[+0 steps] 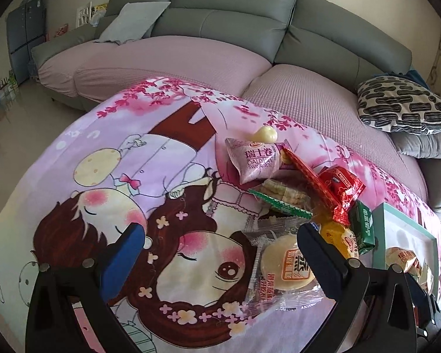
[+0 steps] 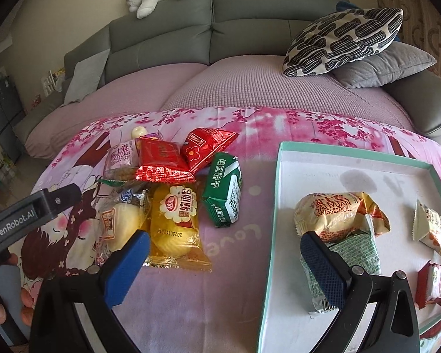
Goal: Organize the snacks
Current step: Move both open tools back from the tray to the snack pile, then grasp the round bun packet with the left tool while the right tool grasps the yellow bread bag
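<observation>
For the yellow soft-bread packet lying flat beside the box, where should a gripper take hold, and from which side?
Likely across the yellow soft-bread packet at its puffed middle, coming from above with fingers on the two long sides. It lies flat on the tablecloth, its right side is clear, and its flat crimped ends offer little to pinch.

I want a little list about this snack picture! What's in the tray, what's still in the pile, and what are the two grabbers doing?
tray: four snacks in it, among them an orange Swiss roll and a pale green pack
pile: yellow bread, green pack, two red packs, pink Swiss roll, round cake
left gripper: open, empty, near the round cake
right gripper: open, empty, at the tray's edge
</observation>
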Demonstrator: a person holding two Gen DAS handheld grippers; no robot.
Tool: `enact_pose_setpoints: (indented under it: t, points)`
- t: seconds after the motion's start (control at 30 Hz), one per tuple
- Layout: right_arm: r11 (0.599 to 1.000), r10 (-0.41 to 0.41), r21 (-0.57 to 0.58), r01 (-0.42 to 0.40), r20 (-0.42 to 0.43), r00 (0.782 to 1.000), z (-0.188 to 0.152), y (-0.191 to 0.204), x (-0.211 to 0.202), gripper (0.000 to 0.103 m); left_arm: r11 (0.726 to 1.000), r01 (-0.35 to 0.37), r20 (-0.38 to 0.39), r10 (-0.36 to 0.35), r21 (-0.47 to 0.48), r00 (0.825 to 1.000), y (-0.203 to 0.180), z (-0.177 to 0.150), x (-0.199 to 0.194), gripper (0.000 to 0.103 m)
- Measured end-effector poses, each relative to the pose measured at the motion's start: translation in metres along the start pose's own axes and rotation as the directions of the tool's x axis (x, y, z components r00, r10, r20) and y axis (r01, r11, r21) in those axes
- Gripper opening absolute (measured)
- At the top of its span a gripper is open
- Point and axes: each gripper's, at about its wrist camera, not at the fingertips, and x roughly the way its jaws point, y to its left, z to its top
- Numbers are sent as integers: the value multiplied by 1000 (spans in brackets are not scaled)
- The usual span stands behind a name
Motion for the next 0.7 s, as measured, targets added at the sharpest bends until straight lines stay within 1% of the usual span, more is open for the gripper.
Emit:
enact_pose_setpoints:
  t: [0.1,0.23,0.3,0.43,0.5,0.53,0.57,0.6,0.63,0.67,0.7]
  points:
    - [1000,18,-12,-18,-3,1000,2,6,4,103,998,69,-25,-69,-15,997,-4,0,4,103]
    - [999,36,-38,-36,-8,999,6,18,10,98,995,99,-61,-99,2,993,-15,0,11,103]
    - [998,40,-50,-41,-13,999,6,23,14,91,993,122,-85,-121,3,989,-19,-2,15,103]
    - [997,50,-62,-52,-32,998,4,28,23,83,986,164,-126,-162,6,979,-27,-6,26,102]
    - [996,59,-62,-61,-41,997,3,28,28,76,984,175,-157,-174,-5,972,-29,-10,34,95]
    - [996,65,-62,-68,-48,997,2,29,30,74,984,180,-174,-179,-11,968,-29,-12,38,87]
    - [995,72,-59,-76,-54,996,1,28,31,70,983,181,-191,-180,-13,965,-30,-14,42,79]
    - [995,81,-56,-84,-61,995,0,28,33,66,982,190,-207,-190,-19,960,-30,-15,47,75]
    - [994,85,-57,-89,-70,994,-2,29,36,64,979,199,-217,-201,-30,955,-30,-17,50,73]
    - [994,85,-58,-90,-76,993,-3,30,38,64,979,199,-224,-202,-35,953,-30,-18,52,70]
    - [994,85,-58,-90,-80,993,-4,30,39,61,980,196,-225,-198,-32,954,-30,-19,53,68]
